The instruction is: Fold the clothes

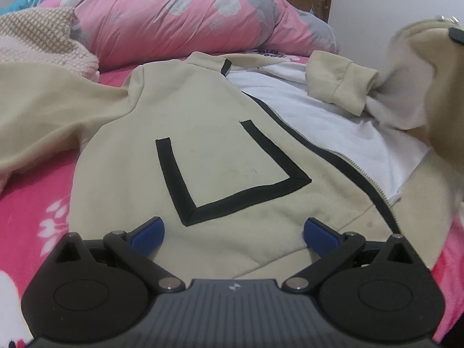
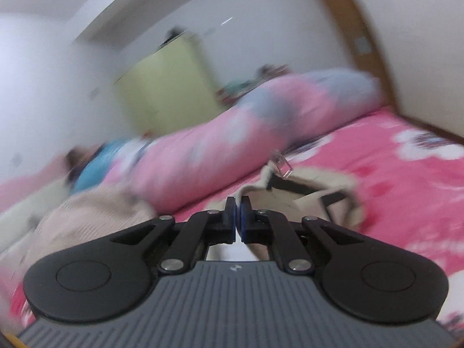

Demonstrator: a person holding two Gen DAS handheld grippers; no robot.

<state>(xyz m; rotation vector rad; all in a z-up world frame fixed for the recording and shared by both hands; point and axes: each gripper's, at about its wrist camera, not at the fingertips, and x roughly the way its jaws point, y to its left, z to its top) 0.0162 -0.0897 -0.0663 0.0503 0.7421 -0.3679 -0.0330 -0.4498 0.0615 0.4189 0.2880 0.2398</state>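
The right wrist view is smeared by motion blur, so the quilt, the green cupboard [image 2: 165,87] and the far wall are soft shapes only. The jacket's far right side is also blurred in the left wrist view, and its left sleeve runs out of frame at the left edge. The bottom hem near the camera is hidden behind the gripper body.

No container shows in either view.

The cream jacket [image 1: 203,145] lies spread on the pink flowered bedsheet [image 1: 34,203], collar toward the far side. It has a black angular band on the front panel, a black-edged zipper [image 1: 342,159] standing open, and a white fleece lining [image 1: 333,121] exposed to the right. A ribbed cuff [image 1: 345,87] rests on the lining. Beyond it lies a rolled pink and grey floral quilt [image 1: 179,20], with a beige knitted blanket [image 1: 37,40] at far left.

The left gripper [image 1: 233,233] hovers over the jacket's near part with its blue pads wide apart and nothing between them. The right gripper [image 2: 238,217] is clenched on a fold of the cream jacket fabric, lifted off the sheet.
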